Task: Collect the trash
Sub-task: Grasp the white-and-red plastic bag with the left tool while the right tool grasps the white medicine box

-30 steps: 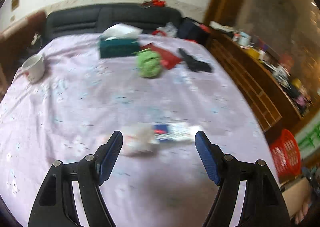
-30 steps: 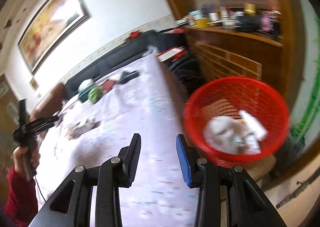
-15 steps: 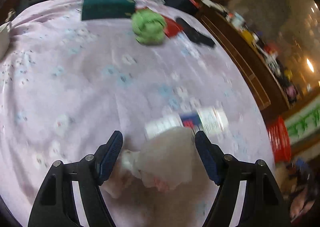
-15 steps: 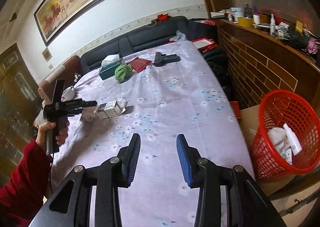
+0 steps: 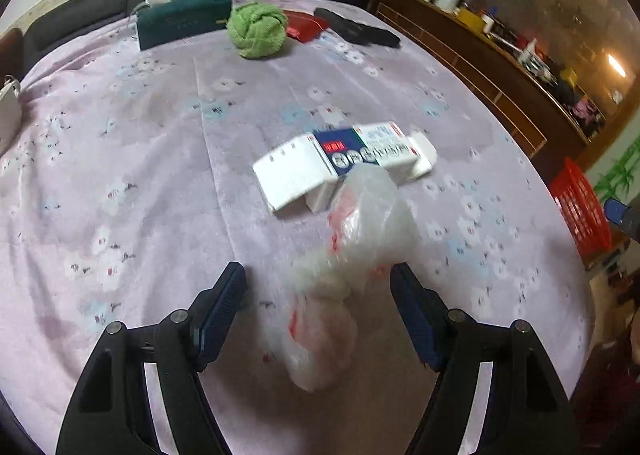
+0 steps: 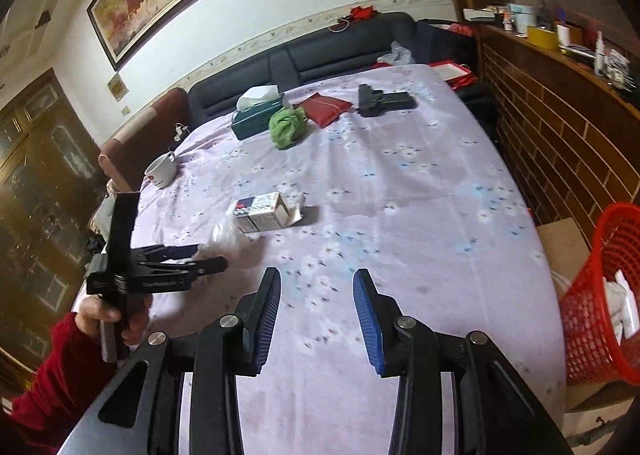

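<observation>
Hand (image 6: 114, 317) visible only in right view; left hand-held gripper (image 5: 318, 287) released around plastic bag (image 5: 352, 255).

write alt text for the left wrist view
The open left tool straddles a crumpled clear plastic bag on a lilac flowered tablecloth, not yet gripping it. An opened white carton lies just beyond, with a green cloth and tissue box farther back.

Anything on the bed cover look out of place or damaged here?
Yes. A crumpled clear plastic bag lies loose between the open left tongs, unheld. Beside it, a white carton lies on its side, end flap open. A white mug sits near the cover's edge.
</observation>
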`<state>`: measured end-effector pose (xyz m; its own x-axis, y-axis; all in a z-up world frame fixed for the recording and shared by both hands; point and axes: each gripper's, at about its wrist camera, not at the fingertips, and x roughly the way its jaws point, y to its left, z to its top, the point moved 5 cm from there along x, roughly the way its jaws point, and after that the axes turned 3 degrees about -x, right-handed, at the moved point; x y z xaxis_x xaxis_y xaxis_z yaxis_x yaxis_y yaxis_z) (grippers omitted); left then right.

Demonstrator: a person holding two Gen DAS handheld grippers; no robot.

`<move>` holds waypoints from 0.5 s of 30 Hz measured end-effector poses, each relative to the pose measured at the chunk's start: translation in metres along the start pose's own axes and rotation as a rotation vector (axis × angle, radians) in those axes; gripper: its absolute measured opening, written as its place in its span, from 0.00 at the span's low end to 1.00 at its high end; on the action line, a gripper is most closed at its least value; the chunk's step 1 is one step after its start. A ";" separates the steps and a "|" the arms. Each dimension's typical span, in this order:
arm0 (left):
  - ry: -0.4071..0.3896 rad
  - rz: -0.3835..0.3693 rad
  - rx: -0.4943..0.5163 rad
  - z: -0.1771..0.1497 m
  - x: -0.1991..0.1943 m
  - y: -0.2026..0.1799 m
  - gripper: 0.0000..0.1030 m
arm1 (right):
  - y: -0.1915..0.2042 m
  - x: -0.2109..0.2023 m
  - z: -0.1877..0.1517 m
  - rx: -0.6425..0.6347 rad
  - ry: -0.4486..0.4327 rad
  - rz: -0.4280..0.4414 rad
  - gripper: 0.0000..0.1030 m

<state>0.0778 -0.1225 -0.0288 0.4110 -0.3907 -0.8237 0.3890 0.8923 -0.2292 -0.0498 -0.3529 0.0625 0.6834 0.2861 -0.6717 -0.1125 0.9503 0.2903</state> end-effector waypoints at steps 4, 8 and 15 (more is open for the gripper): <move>-0.033 0.005 -0.012 0.004 0.004 -0.008 0.39 | 0.008 0.023 0.015 -0.001 0.025 0.022 0.40; -0.050 0.064 -0.078 -0.003 0.000 -0.007 0.36 | 0.022 0.061 0.035 -0.012 0.064 0.056 0.40; -0.087 0.126 -0.200 -0.053 -0.042 0.015 0.36 | 0.052 0.137 0.066 -0.074 0.092 0.094 0.44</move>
<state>0.0230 -0.0804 -0.0253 0.5186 -0.2839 -0.8065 0.1627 0.9588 -0.2329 0.0861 -0.2723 0.0306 0.5988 0.3808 -0.7046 -0.2282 0.9244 0.3057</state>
